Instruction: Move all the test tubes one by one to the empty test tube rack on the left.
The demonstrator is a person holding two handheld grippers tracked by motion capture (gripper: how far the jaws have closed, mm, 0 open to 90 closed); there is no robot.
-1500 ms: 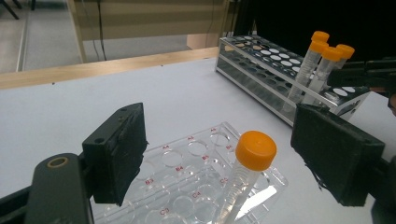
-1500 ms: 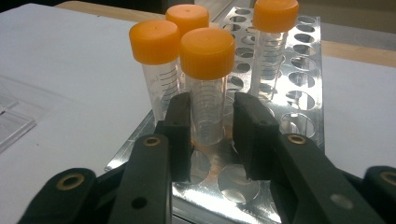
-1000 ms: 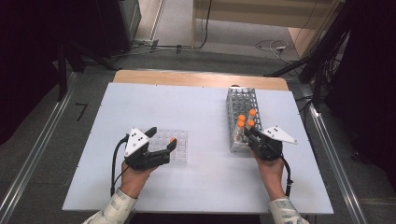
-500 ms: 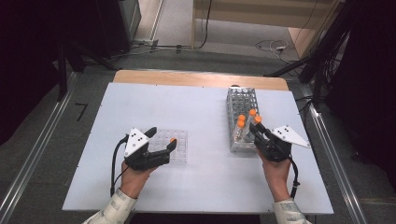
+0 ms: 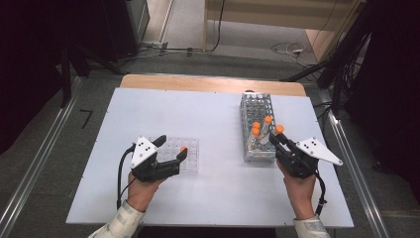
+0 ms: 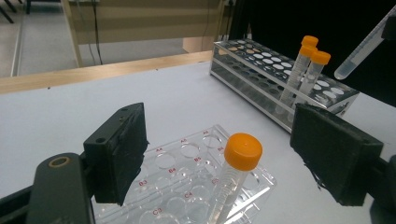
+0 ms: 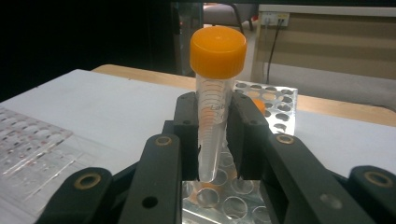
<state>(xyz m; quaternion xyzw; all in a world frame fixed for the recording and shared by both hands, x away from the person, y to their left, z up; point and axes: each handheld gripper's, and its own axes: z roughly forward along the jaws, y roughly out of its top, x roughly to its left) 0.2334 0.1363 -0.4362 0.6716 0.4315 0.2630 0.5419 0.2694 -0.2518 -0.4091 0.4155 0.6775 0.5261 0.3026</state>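
The right claw [image 7: 212, 135] is clamped on an orange-capped tube [image 7: 212, 107], its pads gripping the clear body below the cap, and the tube's tip hangs just above the near end of the metal rack [image 5: 257, 126]. Judging by this, the step is carrying that tube across to the clear well plate [image 5: 181, 154], where another capped tube [image 6: 236, 179] stands between the wide-open jaws of the left claw [image 5: 171, 151] without touching either pad. To do it well, lift straight until the tip clears the rack's holes and the two tubes [image 6: 306, 70] left in it, keep the tube upright, and travel level over the desk [image 5: 218, 114]. Hold the grip firm; the body is smooth and tapered, so it could slip. The left claw should steady the plate.
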